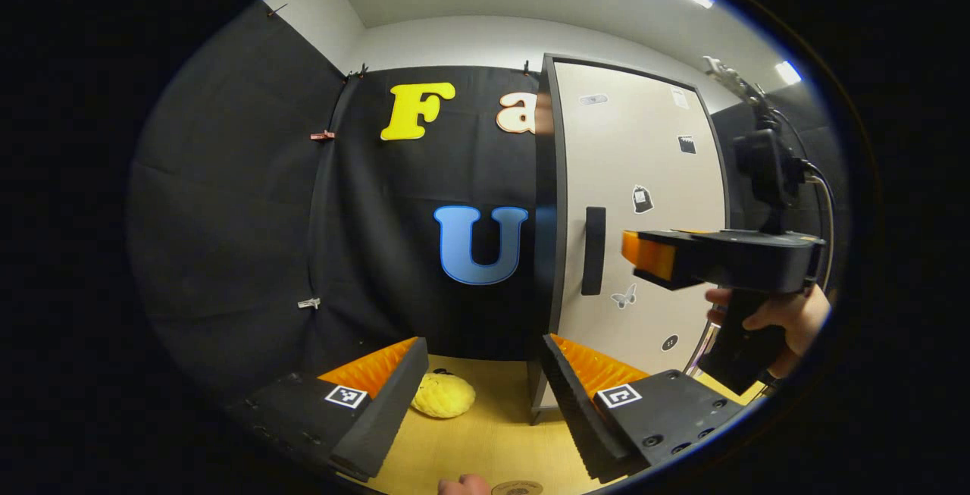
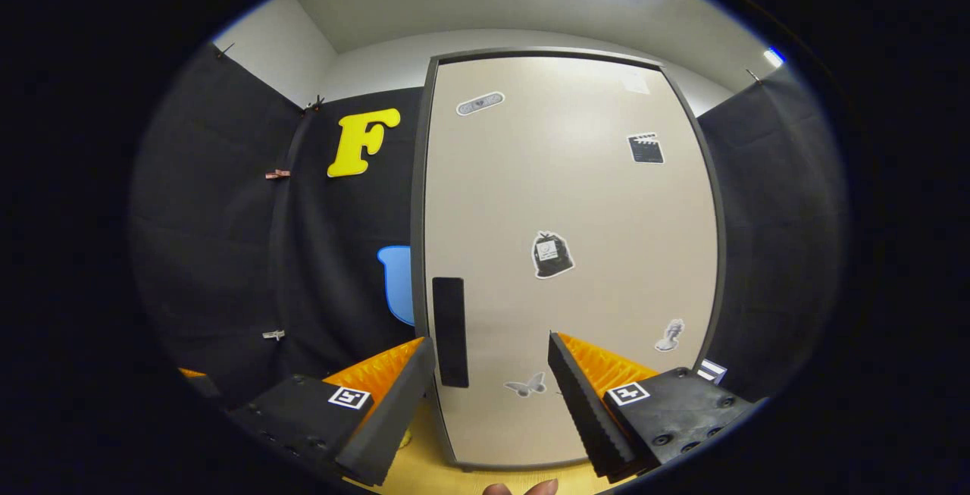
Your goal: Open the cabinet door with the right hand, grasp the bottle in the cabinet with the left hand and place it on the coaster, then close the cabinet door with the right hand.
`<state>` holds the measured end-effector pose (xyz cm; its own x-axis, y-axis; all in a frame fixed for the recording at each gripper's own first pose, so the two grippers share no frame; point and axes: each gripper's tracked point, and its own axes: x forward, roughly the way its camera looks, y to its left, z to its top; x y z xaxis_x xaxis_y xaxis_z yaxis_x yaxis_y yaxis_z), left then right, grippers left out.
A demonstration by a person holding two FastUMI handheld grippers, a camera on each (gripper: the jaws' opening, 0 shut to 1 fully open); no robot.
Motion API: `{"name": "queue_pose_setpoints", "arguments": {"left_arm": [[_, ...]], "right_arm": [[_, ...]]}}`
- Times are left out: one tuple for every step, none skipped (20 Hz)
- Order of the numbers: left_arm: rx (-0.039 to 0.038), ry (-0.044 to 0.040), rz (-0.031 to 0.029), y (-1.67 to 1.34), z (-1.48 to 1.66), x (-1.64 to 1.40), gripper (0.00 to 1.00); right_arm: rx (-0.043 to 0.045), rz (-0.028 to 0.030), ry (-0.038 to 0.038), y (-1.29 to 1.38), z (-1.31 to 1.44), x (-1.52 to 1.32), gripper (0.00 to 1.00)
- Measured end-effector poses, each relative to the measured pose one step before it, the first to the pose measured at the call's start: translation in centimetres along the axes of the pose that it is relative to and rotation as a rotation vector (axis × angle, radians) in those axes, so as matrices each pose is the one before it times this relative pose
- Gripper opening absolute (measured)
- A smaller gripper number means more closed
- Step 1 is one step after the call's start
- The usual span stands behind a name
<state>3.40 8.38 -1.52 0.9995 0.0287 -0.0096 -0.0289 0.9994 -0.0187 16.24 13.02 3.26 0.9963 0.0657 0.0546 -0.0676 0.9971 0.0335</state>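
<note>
While the cabinet door [image 2: 568, 252] stands shut and hides the bottle behind it, both the right claw [image 2: 489, 404] facing its dark handle [image 2: 449, 332] and the left claw [image 1: 481, 404] gape apart and empty, and the coaster [image 1: 517, 488] is cut off at the worktop's [image 1: 485, 442] near edge.

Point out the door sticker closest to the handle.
The butterfly sticker, low on the cabinet door, right of the handle; the bag, statue and clapperboard stickers sit farther off.
</note>
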Motion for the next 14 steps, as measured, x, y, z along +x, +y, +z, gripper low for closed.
{"name": "queue_pose_setpoints", "arguments": {"left_arm": [[-0.00235, -0.00433, -0.00328, 0.126, 0.171, 0.08, 0.94], [0.00359, -0.00077, 0.0001, 0.249, -0.051, 0.085, 0.94], [0.00543, 0.00103, 0.00543, 0.241, -0.025, 0.043, 0.94], [0.00384, 0.00167, 0.00548, 0.38, -0.255, 0.001, 0.94], [-0.00151, 0.00215, 0.0023, 0.308, -0.047, 0.026, 0.94], [-0.00579, 0.00338, 0.00021, 0.176, -0.105, -0.001, 0.94], [-0.00759, 0.00261, 0.00162, 0.209, -0.102, -0.117, 0.95], [-0.00629, 0.00181, 0.00295, 0.045, 0.002, -0.09, 0.95], [-0.00268, 0.00546, 0.00345, 0.068, -0.111, -0.023, 0.95], [-0.0004, 0.00419, 0.00724, 0.138, -0.138, -0.051, 0.94], [-0.00124, 0.00434, 0.00559, 0.071, -0.007, -0.072, 0.94], [-0.00459, 0.00503, 0.00464, 0.035, -0.133, -0.111, 0.94], [-0.00412, 0.00253, 0.00335, 0.05, 0.067, -0.084, 0.94], [-0.00144, 0.00111, 0.00539, 0.069, -0.071, -0.019, 0.94]], "right_arm": [[-0.01031, -0.00516, 0.00451, 0.339, -0.402, 0.997, 0.97], [-0.00483, -0.00446, 0.00419, 0.399, -0.493, 0.999, 0.97], [0.00296, -0.00242, 0.00472, 0.406, -0.418, 0.883, 0.98], [0.00991, -0.00142, 0.00702, 0.358, -0.359, 0.84, 0.98], [0.01213, 0.00035, 0.00665, 0.33, -0.284, 0.714, 0.98], [0.00981, -0.00029, 0.00742, 0.265, -0.231, 0.717, 0.98], [0.00366, -0.0009, 0.00309, 0.12, -0.144, 0.694, 0.97], [-0.00283, 0.00062, 0.00023, 0.164, -0.125, 0.541, 0.98], [-0.00106, 0.00392, 0.00998, 0.248, -0.32, 0.584, 0.98], [0.0041, -0.00102, 0.01036, 0.147, -0.243, 0.362, 0.97], [0.00862, -0.00478, 0.01281, 0.065, -0.389, 0.521, 0.87], [0.0079, -0.02222, 0.02477, -0.245, -0.566, 0.238, 0.84], [0.00471, -0.0044, -0.01188, -0.026, 0.101, -0.089, 0.64], [-0.00126, 0.00079, 0.01426, 0.287, -0.323, 0.114, 0.52]]}}
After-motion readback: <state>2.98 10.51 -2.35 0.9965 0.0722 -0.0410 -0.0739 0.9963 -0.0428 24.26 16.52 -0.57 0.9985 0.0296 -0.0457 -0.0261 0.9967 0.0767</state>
